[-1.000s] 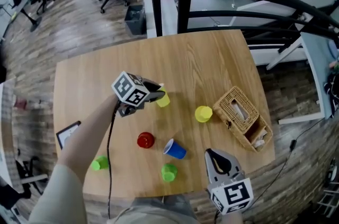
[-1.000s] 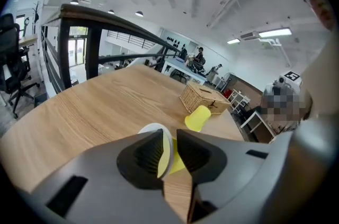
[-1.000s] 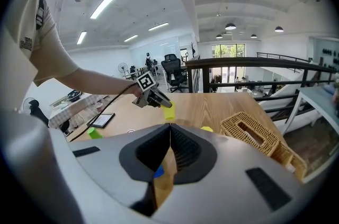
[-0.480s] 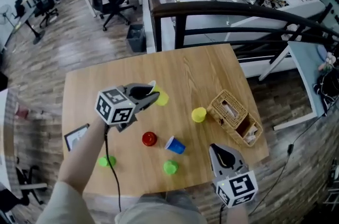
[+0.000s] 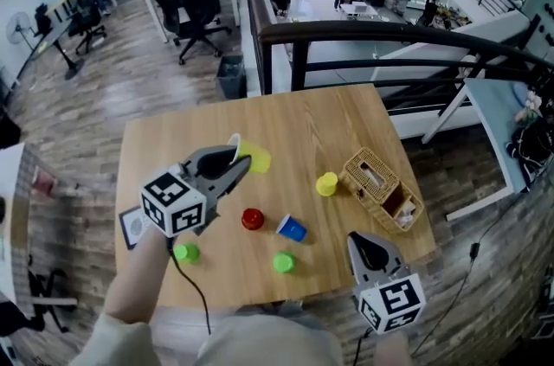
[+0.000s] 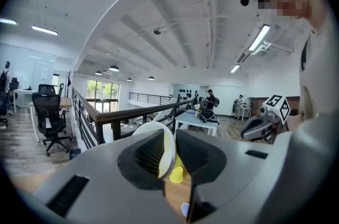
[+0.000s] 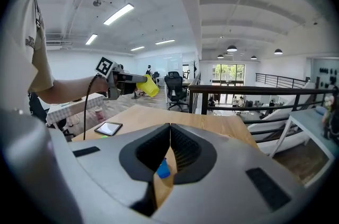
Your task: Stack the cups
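The left gripper [image 5: 235, 165] is now raised well clear of the table [image 5: 303, 118] compared with a second ago, and the held yellow cup [image 5: 254, 157] is carried up with it. The right gripper [image 5: 363, 245] is lifted slightly too. In the left gripper view the jaws are clamped on the cup's rim and wall, so the cup is gripped in the air, mouth turned sideways. The right gripper's jaws are pressed together with nothing between them, low at the near table edge. No stack is built yet. Five cups are left on the table, all apart from each other: the red cup [image 5: 252, 219], the blue cup [image 5: 292, 227] just beside it and apparently tipped on its side, the near green cup [image 5: 283, 263], the left green cup [image 5: 185, 252] and the second yellow cup [image 5: 326, 183] next to the wicker basket [image 5: 381, 187]. Progress is judged as very early: one cup is picked, none is nested, and every placement is still to be done.
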